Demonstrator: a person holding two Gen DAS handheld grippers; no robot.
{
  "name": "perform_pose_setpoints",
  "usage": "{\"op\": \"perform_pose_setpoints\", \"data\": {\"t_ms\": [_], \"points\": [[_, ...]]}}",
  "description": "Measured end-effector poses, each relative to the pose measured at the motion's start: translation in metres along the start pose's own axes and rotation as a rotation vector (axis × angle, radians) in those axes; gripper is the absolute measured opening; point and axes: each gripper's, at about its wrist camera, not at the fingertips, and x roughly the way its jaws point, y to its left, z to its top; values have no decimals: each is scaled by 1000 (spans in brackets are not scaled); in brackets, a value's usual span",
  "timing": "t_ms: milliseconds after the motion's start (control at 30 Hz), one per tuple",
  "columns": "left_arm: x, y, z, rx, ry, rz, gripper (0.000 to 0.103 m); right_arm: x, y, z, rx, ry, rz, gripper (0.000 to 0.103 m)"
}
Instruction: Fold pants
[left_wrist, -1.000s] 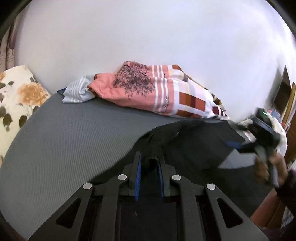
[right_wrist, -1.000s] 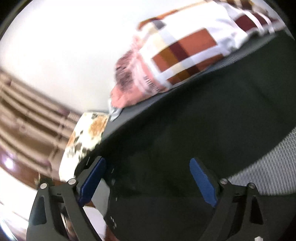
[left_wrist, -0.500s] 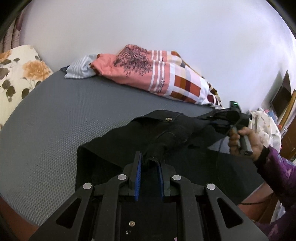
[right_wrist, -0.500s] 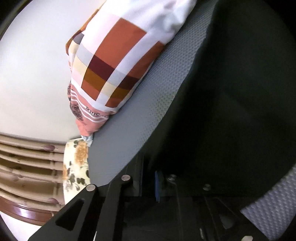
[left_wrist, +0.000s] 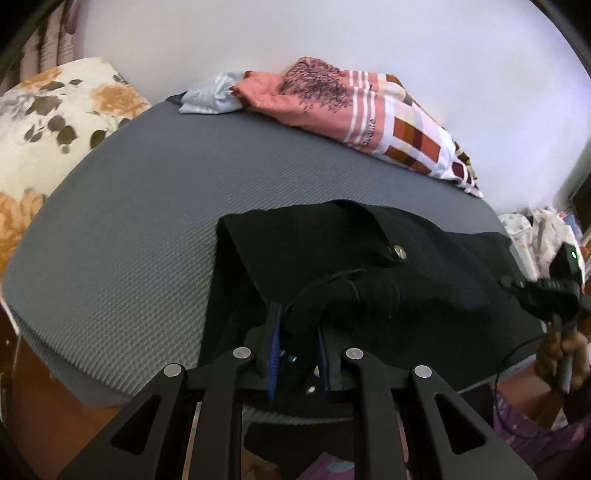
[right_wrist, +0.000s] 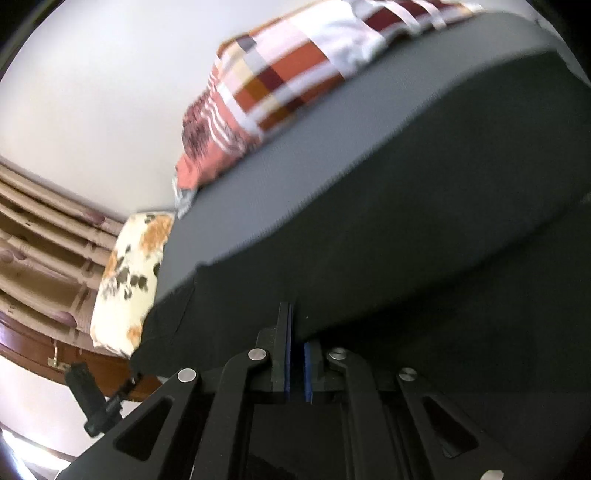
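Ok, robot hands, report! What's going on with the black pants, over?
Left gripper shut on black pants. Right gripper shut on them too. Pants lie on the grey mattress. Patterned bedding at far edge, apart.

Black pants (left_wrist: 369, 258); grey mattress (left_wrist: 129, 229); floral pillow (left_wrist: 44, 122); checked blanket (left_wrist: 406, 136).

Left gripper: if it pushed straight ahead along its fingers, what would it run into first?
The left gripper is already shut on a bunched fold of the black pants, so it would press further into that fabric. Beyond lies the grey mattress, then probably the patterned blanket by the wall; depth is unclear.
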Motion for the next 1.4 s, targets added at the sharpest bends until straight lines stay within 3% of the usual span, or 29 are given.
{"op": "perform_pose_setpoints", "data": {"t_ms": [300, 633, 700, 733, 800, 867, 933, 1000, 1067, 1167, 1267, 1400], "points": [[11, 10, -30, 17, 97, 78, 19, 4, -21, -65, 60, 96, -11, 6], [18, 21, -43, 33, 114, 168, 21, 10, -27, -84, 75, 135, -11, 6], [15, 24, -41, 33, 112, 226, 25, 12, -33, -86, 96, 149, -4, 6], [13, 26, -41, 41, 107, 276, 27, 13, -34, -86, 102, 151, 1, 6], [4, 30, -39, 39, 85, 380, 43, 13, -35, -86, 105, 151, 9, 6], [-17, 36, -35, -4, 19, 447, 53, 13, -37, -87, 110, 152, 20, 6], [-42, 33, -28, -34, -76, 461, 53, 14, -39, -88, 120, 153, 41, 7], [-62, 18, -18, -21, -153, 404, 54, 14, -43, -88, 141, 150, 76, 9], [-62, -3, -9, 12, -153, 291, 60, 12, -47, -87, 164, 140, 113, 9], [-23, -47, -7, 113, -47, 136, 61, 10, -49, -86, 186, 118, 142, 10], [24, -74, -23, 176, 86, 60, 61, 2, -55, -80, 181, 79, 145, 14], [50, -90, -46, 189, 126, 63, 61, -18, -77, -58, 176, -12, 149, 24]]}}
